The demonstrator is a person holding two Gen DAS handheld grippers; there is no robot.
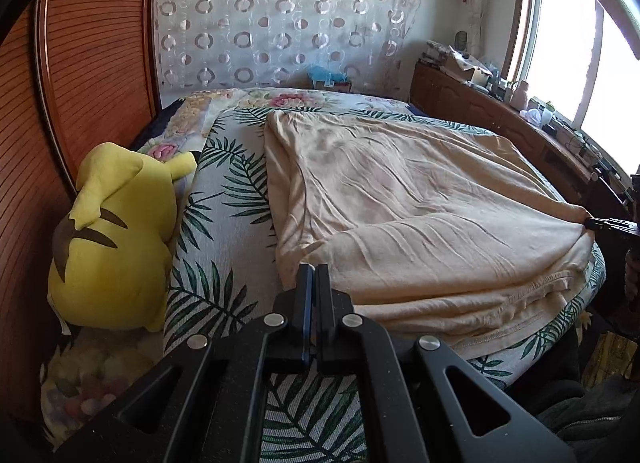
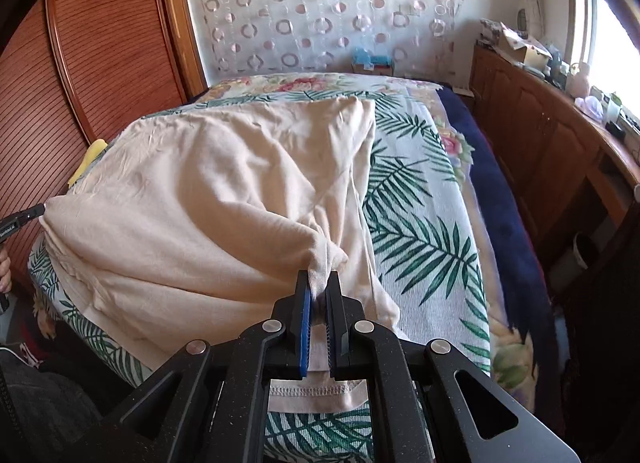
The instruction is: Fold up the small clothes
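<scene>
Then, on the bed covered with a white woven spread printed with green palm leaves [image 1: 224, 199], a pale peach cotton garment [image 1: 400, 199] lay folded over itself, its stitched hem toward the near edge. The right gripper [image 2: 319, 283] was clenched on a bunched corner of that garment, cloth pinched between its blue-padded fingers [image 2: 305, 323]. The left gripper [image 1: 315, 275] had its jaws pressed together at the garment's near left corner; in the right wrist view its tip [image 2: 36, 210] met the cloth at a stretched point, so it gripped a corner too. A yellow plush toy with brown stripes [image 1: 112, 247] sat at the far left beside the reddish wooden slatted wardrobe [image 1: 92, 63]. A sheer curtain with ring patterns [image 1: 280, 15] hung at the far wall.
</scene>
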